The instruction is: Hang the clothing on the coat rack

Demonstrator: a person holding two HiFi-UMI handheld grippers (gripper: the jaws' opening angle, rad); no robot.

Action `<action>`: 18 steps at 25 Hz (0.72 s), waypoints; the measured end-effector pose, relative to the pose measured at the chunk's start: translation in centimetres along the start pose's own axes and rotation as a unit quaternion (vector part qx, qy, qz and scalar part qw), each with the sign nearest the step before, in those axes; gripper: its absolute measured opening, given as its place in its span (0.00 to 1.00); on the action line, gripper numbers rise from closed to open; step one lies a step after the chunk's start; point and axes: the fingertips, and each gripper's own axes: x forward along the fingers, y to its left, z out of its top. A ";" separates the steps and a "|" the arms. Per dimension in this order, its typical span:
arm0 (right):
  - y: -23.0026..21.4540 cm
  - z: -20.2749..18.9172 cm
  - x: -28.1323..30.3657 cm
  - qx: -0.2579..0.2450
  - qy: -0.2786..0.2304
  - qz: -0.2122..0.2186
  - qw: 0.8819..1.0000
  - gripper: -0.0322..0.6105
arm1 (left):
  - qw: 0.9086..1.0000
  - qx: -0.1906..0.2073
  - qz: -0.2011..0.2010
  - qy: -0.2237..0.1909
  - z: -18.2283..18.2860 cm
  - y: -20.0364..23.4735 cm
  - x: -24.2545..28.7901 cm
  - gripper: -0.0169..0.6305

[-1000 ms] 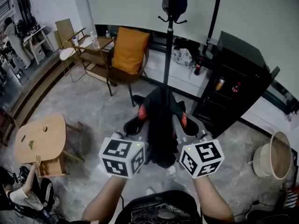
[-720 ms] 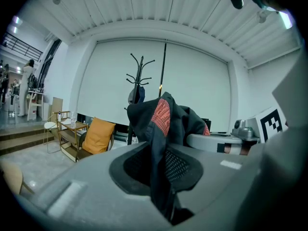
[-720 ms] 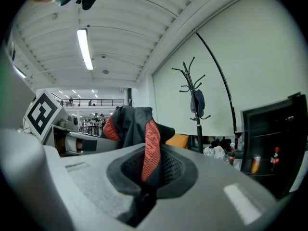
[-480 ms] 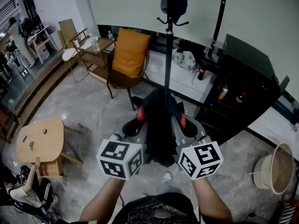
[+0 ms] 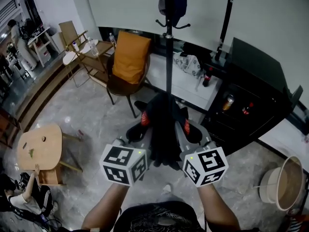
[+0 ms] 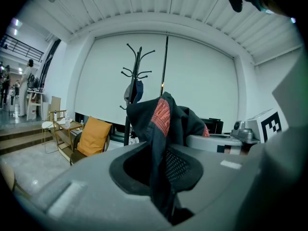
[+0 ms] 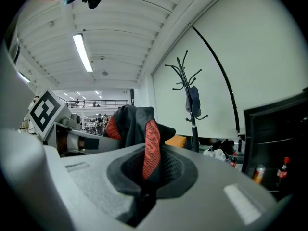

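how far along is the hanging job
Done: the black-and-red garment is picked up. In hand: the left gripper and right gripper are both shut on it. Left: it is not yet on the coat rack, which stands ahead with free hooks.

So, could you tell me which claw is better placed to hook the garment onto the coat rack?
Right, marginally. The left claw and right claw both grip the black garment; the coat rack stands between them, its pole slightly nearer the right.
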 end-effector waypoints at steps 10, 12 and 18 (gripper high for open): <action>-4.1 0.3 1.6 0.005 0.001 -0.002 1.000 0.08 | 1.000 0.004 0.001 0.004 0.7 -0.3 4.2 0.10; -4.6 0.4 2.1 0.003 0.001 -0.002 1.000 0.08 | 1.000 0.005 0.001 0.003 1.0 -0.1 4.9 0.10; -5.9 0.2 4.3 0.003 0.006 -0.007 1.000 0.08 | 1.000 0.003 -0.002 0.004 1.4 1.5 7.3 0.10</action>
